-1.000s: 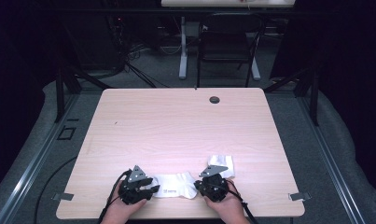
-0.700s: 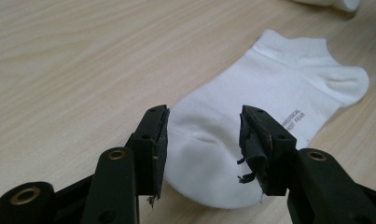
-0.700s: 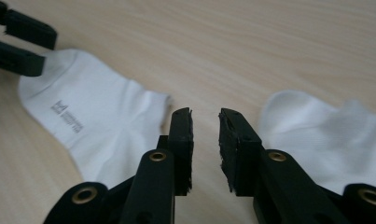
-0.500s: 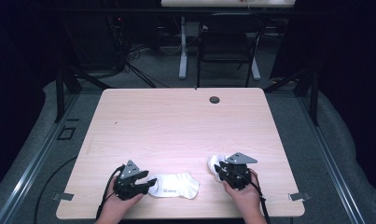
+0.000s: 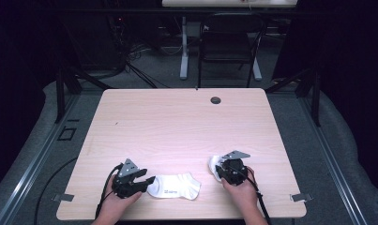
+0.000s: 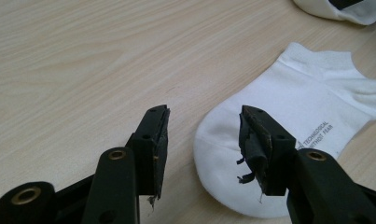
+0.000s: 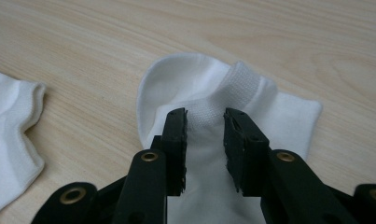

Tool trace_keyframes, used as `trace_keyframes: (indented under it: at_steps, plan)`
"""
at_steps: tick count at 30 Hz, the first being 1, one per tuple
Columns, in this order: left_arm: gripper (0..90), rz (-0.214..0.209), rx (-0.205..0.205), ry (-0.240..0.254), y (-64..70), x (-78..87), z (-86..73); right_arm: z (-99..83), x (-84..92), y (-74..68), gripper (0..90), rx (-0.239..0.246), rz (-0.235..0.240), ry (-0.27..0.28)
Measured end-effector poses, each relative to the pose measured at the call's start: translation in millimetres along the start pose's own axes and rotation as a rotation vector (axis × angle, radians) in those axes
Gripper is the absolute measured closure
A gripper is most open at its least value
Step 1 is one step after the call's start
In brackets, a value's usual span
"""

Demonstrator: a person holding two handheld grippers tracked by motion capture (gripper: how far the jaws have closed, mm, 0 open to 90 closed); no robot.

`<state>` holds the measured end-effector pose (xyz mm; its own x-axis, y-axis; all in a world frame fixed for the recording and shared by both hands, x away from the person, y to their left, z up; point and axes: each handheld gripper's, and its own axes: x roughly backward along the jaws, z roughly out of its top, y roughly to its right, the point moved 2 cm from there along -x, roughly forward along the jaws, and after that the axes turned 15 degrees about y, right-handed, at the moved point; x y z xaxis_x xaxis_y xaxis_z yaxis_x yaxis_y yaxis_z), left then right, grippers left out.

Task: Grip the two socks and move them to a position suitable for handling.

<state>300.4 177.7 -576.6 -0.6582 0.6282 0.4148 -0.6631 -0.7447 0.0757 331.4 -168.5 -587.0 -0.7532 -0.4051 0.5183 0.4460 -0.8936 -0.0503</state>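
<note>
Two white ankle socks lie near the table's front edge. The flat sock [image 5: 173,186] [image 6: 297,107] has grey print on its sole. My left gripper [image 5: 149,180] [image 6: 204,140] rests at its toe, open, its jaws having just widened slightly; the toe lies beyond the gap, untouched. To the right, the bunched second sock [image 5: 215,165] [image 7: 288,116] lies under my right gripper [image 5: 220,169] [image 7: 205,135]. Its jaws have just been opening and stand apart, with the ribbed cuff between them and no pad pressing it. The flat sock's cuff [image 7: 8,135] shows at the left of the right gripper view.
The wooden table [image 5: 177,122] has a round cable hole [image 5: 215,100] near its far edge. A dark chair [image 5: 229,42] and floor cables stand beyond it. Both hands sit close to the front edge.
My right gripper has moved to the right, carrying the second sock away from the flat one, and its jaws have spread. The left gripper has stayed by the toe.
</note>
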Motion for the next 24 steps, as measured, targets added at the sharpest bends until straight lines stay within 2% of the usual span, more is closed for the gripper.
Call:
trace_keyframes:
  at_steps: [4, 5, 6, 7, 10, 11, 14, 16, 20, 24]
  plan:
    - [52.3, -0.002, 0.004, -0.002, -0.8, -1.8, 0.3, 2.5, -6.5, -2.9, 69.1, 0.010, 0.007, 0.000]
    - [52.3, -0.003, 0.001, -0.003, -1.0, -2.3, 0.3, 3.8, -9.0, -4.1, 69.1, 0.006, 0.013, 0.001]
    - [52.4, -0.003, 0.000, -0.003, -1.0, -2.6, 0.3, 7.1, -15.5, -8.0, 69.5, 0.006, 0.038, 0.001]
    - [52.4, -0.004, 0.002, -0.003, -0.9, -2.8, 0.3, 7.1, -15.5, -8.0, 69.5, 0.006, 0.038, 0.001]
    - [52.4, -0.008, 0.010, -0.001, -0.7, -3.2, 0.9, 13.1, -27.7, -20.7, 69.8, 0.027, 0.075, 0.004]
    - [52.4, -0.008, 0.010, -0.001, -0.7, -3.2, 0.9, 13.1, -27.7, -20.7, 69.8, 0.027, 0.075, 0.004]
    - [52.5, -0.007, 0.011, -0.002, -1.3, -3.4, 0.4, 17.5, -38.8, -35.2, 70.3, 0.040, 0.110, 0.015]
    - [52.4, -0.002, 0.007, -0.003, -1.8, -3.0, 0.6, 18.4, -40.4, -37.3, 70.5, 0.045, 0.112, 0.014]
    - [52.4, -0.004, 0.008, -0.003, -2.8, -3.4, 0.1, 24.0, -50.2, -49.0, 70.4, 0.046, 0.148, 0.013]
    - [52.4, -0.002, 0.002, -0.005, -3.0, -3.3, 0.0, 27.9, -51.5, -52.3, 69.1, 0.062, 0.161, 0.007]
